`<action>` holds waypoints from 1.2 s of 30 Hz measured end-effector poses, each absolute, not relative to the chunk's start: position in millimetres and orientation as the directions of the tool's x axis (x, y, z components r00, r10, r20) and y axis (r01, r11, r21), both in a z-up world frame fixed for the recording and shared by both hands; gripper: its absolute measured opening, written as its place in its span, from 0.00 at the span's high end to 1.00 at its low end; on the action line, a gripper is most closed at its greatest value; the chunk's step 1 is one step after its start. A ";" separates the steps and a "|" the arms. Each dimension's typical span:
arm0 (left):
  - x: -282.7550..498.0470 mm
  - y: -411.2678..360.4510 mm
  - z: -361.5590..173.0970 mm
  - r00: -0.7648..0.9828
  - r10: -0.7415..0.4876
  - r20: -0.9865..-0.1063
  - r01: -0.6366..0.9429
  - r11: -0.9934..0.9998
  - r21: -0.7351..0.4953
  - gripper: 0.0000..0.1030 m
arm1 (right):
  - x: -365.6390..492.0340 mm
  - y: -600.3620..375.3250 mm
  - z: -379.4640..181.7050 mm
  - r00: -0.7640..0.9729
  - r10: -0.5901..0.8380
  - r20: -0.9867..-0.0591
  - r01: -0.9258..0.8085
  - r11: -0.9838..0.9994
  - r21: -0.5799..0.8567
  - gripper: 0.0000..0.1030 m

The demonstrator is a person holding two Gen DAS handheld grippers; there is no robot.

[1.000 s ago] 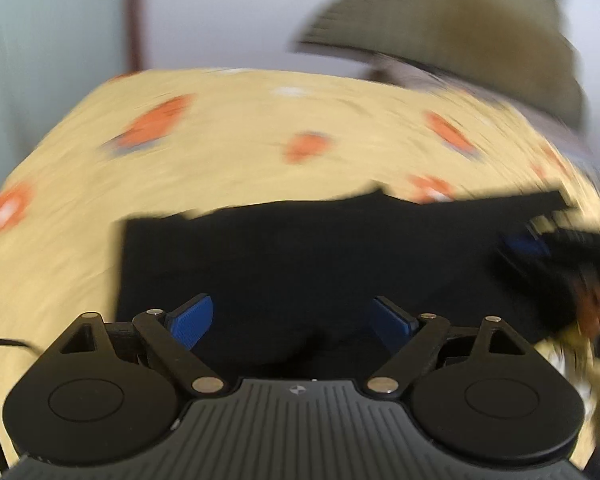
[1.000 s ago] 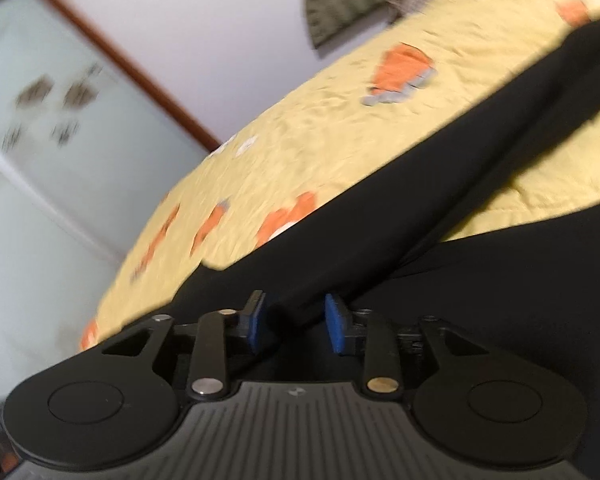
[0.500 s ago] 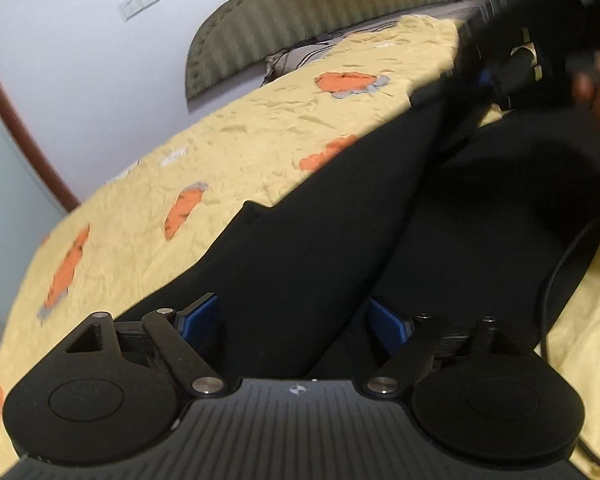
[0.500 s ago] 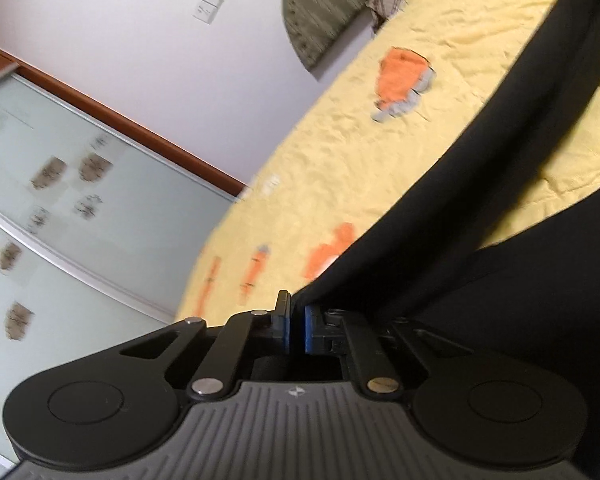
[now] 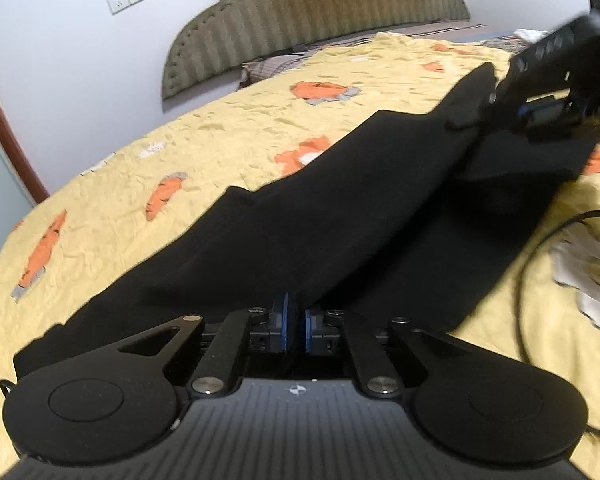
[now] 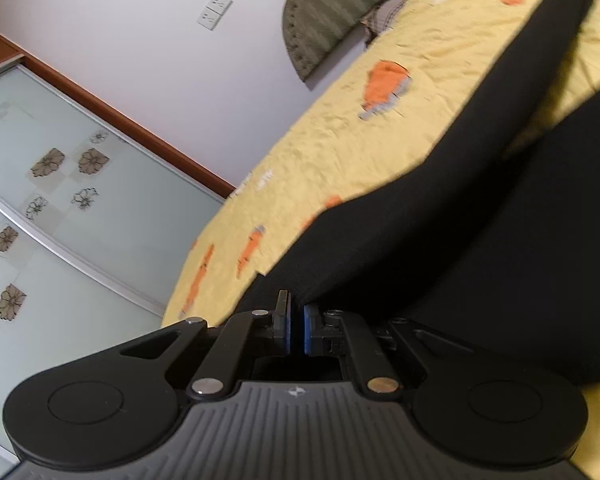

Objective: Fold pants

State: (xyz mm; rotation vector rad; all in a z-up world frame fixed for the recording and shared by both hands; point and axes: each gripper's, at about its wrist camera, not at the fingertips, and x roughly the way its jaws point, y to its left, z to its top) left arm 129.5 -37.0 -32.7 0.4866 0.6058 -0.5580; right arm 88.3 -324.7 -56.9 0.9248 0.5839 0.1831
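Pinching down now: my left hand-held gripper has just been closing and is nipping the near edge of the black pants on the yellow bedspread, while my right hand-held gripper is gripping another edge, readying the fold.

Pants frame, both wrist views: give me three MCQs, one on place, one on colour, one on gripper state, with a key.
1. Where do the pants lie?
A. on the bedspread
B. on a chair
C. on the floor

2. What colour are the pants?
A. grey
B. black
C. blue

3. How is the left gripper?
A. wide open above the cloth
B. out of view
C. shut on the pants

Key:
1 A, yellow cover shows around the cloth.
2 B, the cloth is black in both views.
3 C, its blue pads sit close together with the cloth's edge between them; the right gripper is likewise shut on the pants.
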 end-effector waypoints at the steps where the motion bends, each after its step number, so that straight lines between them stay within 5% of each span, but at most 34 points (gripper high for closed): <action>1: 124.3 -34.2 -31.8 0.676 -0.345 -0.651 0.626 0.736 0.260 0.92 | 83.5 -323.4 -59.9 0.827 0.392 -0.403 0.103 0.599 0.794 0.95; 15: 117.9 -23.6 -35.4 0.588 -0.355 -0.727 0.710 0.657 0.253 0.91 | 47.4 -303.7 -93.4 0.761 0.385 -0.522 0.181 0.647 0.740 0.95; 16: 117.6 -23.1 -33.4 0.586 -0.353 -0.729 0.713 0.652 0.258 0.79 | 48.2 -304.9 -93.9 0.756 0.395 -0.522 0.174 0.647 0.742 0.95; 18: 115.3 -20.1 -27.1 0.575 -0.357 -0.736 0.720 0.648 0.248 0.74 | 47.4 -308.2 -88.3 0.738 0.412 -0.534 0.161 0.661 0.733 0.92; 20: 110.9 -14.9 -19.9 0.555 -0.367 -0.746 0.724 0.654 0.218 0.45 | 42.1 -313.4 -76.8 0.716 0.414 -0.562 0.156 0.690 0.707 0.90; 22: 106.6 -10.2 -8.6 0.550 -0.408 -0.729 0.727 0.663 0.177 0.38 | 32.4 -319.3 -59.7 0.722 0.390 -0.571 0.118 0.745 0.657 0.89; 28: 117.5 -45.5 18.2 0.519 -0.547 -0.657 0.732 0.682 0.010 0.31 | 35.6 -327.0 -29.0 0.807 0.156 -0.569 0.072 0.931 0.358 0.89; 32: 135.1 -102.9 9.0 0.484 -0.588 -0.648 0.736 0.674 -0.062 0.31 | 57.9 -335.9 -55.7 0.726 0.215 -0.653 0.090 0.912 0.400 0.89; 36: 137.2 -151.8 -5.4 0.416 -0.612 -0.673 0.781 0.619 -0.080 0.31 | 29.7 -381.8 -39.9 0.815 0.135 -0.564 0.162 0.881 0.445 0.89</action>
